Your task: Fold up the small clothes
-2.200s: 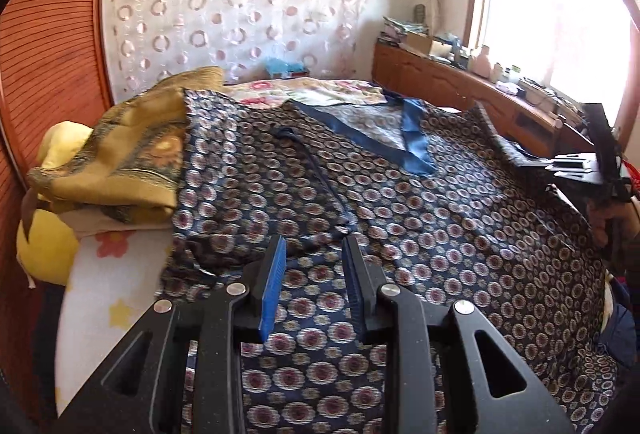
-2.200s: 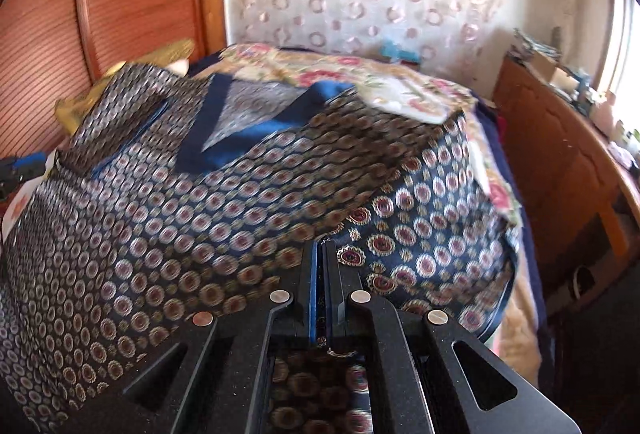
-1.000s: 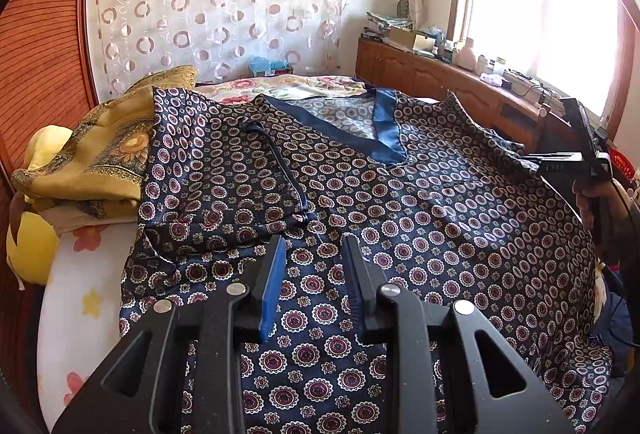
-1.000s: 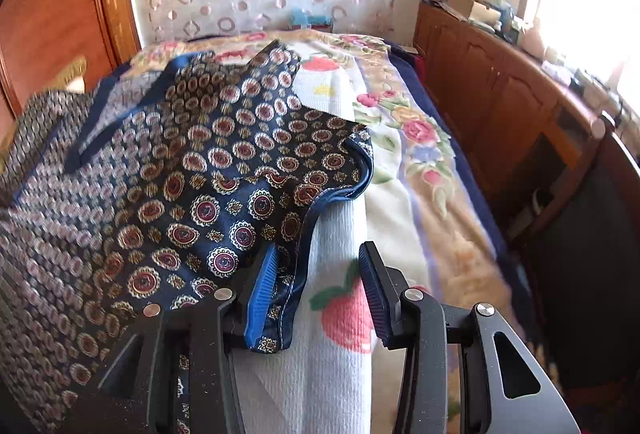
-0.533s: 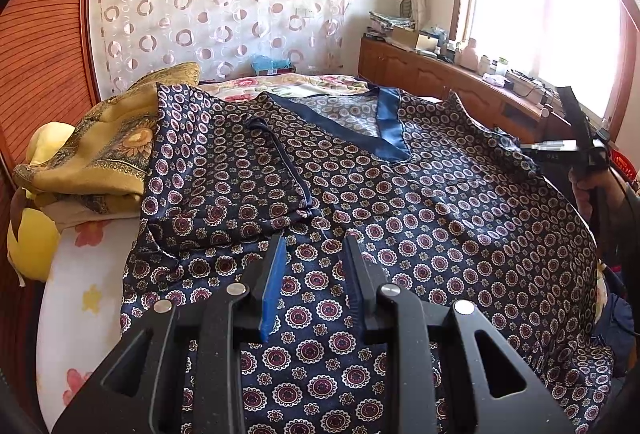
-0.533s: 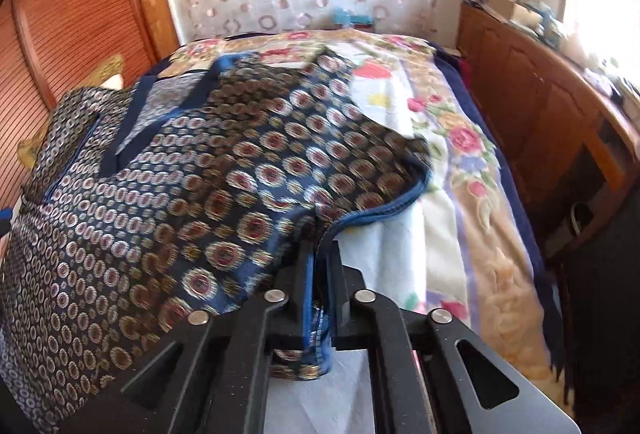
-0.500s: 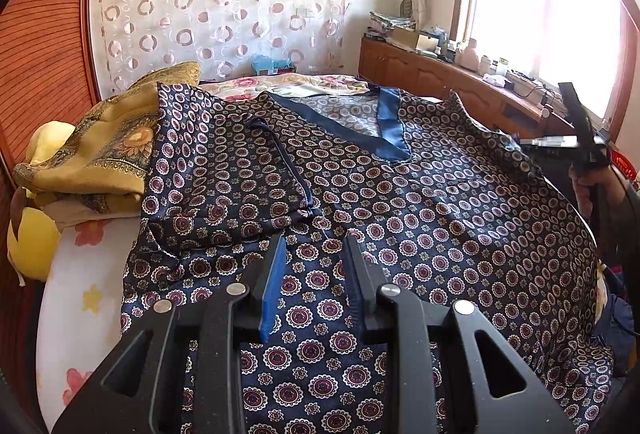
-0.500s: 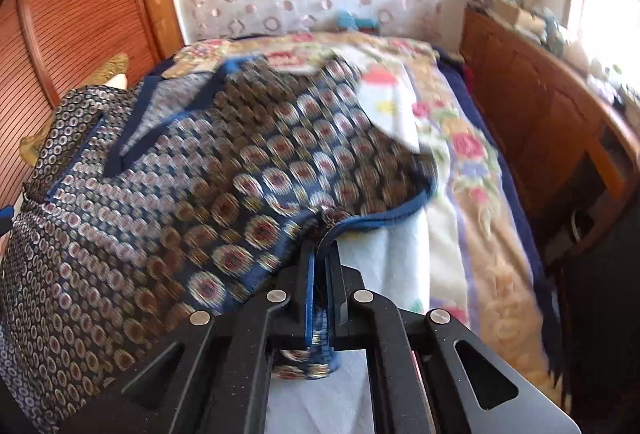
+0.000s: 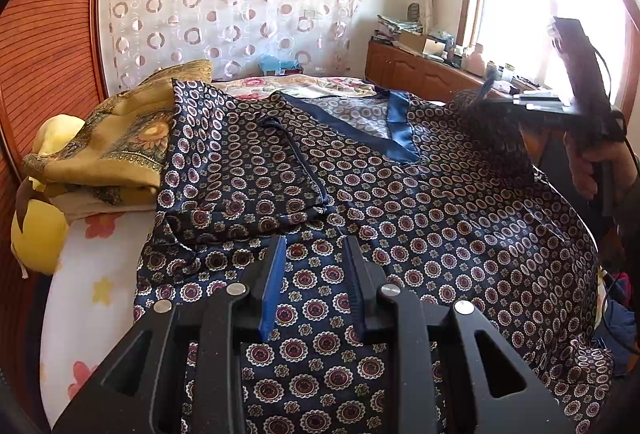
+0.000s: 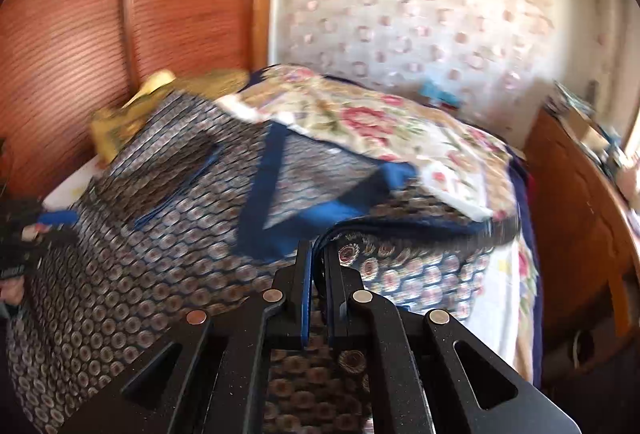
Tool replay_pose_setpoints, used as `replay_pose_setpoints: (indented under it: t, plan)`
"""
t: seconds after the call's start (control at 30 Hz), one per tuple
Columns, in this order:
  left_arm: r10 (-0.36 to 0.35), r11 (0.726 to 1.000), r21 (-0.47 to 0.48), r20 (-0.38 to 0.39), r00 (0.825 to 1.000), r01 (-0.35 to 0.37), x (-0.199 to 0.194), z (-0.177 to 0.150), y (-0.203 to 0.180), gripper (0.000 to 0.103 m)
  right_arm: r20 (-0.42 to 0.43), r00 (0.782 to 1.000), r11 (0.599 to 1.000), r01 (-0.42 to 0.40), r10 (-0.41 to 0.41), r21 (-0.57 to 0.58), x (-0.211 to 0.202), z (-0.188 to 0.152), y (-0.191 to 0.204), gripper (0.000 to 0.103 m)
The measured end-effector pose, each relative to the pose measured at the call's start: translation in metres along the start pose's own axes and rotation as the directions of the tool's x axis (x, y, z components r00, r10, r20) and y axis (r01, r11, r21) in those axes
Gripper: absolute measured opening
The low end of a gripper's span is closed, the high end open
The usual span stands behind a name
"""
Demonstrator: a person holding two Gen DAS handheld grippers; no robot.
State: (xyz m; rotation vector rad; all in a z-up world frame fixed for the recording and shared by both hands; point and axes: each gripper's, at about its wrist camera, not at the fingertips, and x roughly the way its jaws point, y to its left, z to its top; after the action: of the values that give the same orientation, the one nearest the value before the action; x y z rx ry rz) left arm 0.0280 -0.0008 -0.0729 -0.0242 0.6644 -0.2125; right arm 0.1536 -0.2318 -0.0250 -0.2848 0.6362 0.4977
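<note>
The dark blue satin shirt with round medallion print (image 9: 420, 218) lies spread on the bed. The right gripper (image 10: 317, 266) pinches its lifted sleeve edge, jaws now easing apart. The left gripper (image 9: 314, 266) hovers above the cloth, half open, holding nothing.

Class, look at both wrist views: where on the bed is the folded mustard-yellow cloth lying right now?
The mustard-yellow cloth lies at the bed's far left edge in the left wrist view, against the wooden wall panel, beside the navy patterned garment and above a yellow cushion.
</note>
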Motion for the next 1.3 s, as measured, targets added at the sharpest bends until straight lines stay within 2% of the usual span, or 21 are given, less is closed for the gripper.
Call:
replay_pose_setpoints:
  t: [0.03,0.17,0.27,0.4,0.5,0.63,0.73,0.8,0.9,1.03,1.13,1.2,1.23,1.3]
  plan:
    - [0.000,1.000,-0.001,0.001,1.000,0.000,-0.001,-0.001,0.001,0.030,-0.011,1.000,1.000,-0.009,0.008,-0.001,0.001,-0.003,0.002,0.013]
    - [0.002,1.000,-0.005,0.000,1.000,-0.002,-0.001,-0.002,0.002,0.030,-0.026,1.000,1.000,-0.015,0.015,0.016,-0.002,-0.014,-0.007,0.034]
    - [0.002,1.000,-0.006,0.000,1.000,-0.002,0.000,-0.001,0.002,0.030,-0.025,1.000,0.999,0.016,-0.015,0.041,-0.016,-0.024,-0.025,0.039]
    - [-0.002,1.000,-0.002,0.006,1.000,0.002,-0.001,0.001,0.000,0.030,-0.076,0.992,0.991,0.103,-0.096,0.084,-0.017,-0.040,-0.054,0.039]
    - [0.000,1.000,0.001,0.004,1.000,0.000,0.000,0.001,0.000,0.030,-0.148,0.978,0.979,0.166,-0.148,0.118,0.001,-0.049,-0.068,0.039]
    - [0.005,1.000,0.001,0.001,1.000,-0.005,-0.001,0.000,0.001,0.030,-0.219,0.958,0.961,0.224,-0.187,0.162,0.022,-0.059,-0.091,0.039]
    - [0.010,1.000,0.000,-0.001,1.000,-0.010,-0.001,0.000,0.001,0.030,-0.236,0.958,0.961,0.210,-0.164,0.182,0.030,-0.060,-0.100,0.038]
    - [0.010,1.000,0.000,-0.002,1.000,-0.010,-0.001,-0.001,0.002,0.030,-0.229,0.961,0.963,0.200,-0.157,0.180,0.029,-0.062,-0.102,0.011]
    - [0.010,1.000,-0.002,-0.002,1.000,-0.010,0.000,-0.001,0.002,0.030,-0.199,0.964,0.964,0.209,-0.175,0.163,0.021,-0.061,-0.108,0.005]
    - [0.010,1.000,-0.007,-0.004,1.000,-0.010,0.002,-0.001,0.005,0.030,-0.174,0.953,0.938,0.281,-0.248,0.205,0.013,-0.067,-0.121,0.006]
    - [0.014,1.000,-0.011,-0.007,1.000,-0.014,0.003,0.000,0.008,0.030,-0.177,0.953,0.919,0.289,-0.248,0.267,0.008,-0.074,-0.140,0.006]
    - [0.017,1.000,-0.008,-0.005,1.000,-0.017,0.003,0.002,0.009,0.030,-0.186,0.948,0.910,0.302,-0.257,0.284,0.007,-0.076,-0.147,0.021]
    - [0.019,1.000,-0.004,-0.003,1.000,-0.019,0.004,0.005,0.010,0.030,-0.188,0.946,0.907,0.310,-0.264,0.286,0.008,-0.077,-0.150,0.023]
    - [0.023,1.000,0.005,0.000,1.000,-0.023,0.005,0.010,0.012,0.030,-0.178,0.955,0.912,0.283,-0.238,0.298,0.011,-0.074,-0.154,0.030]
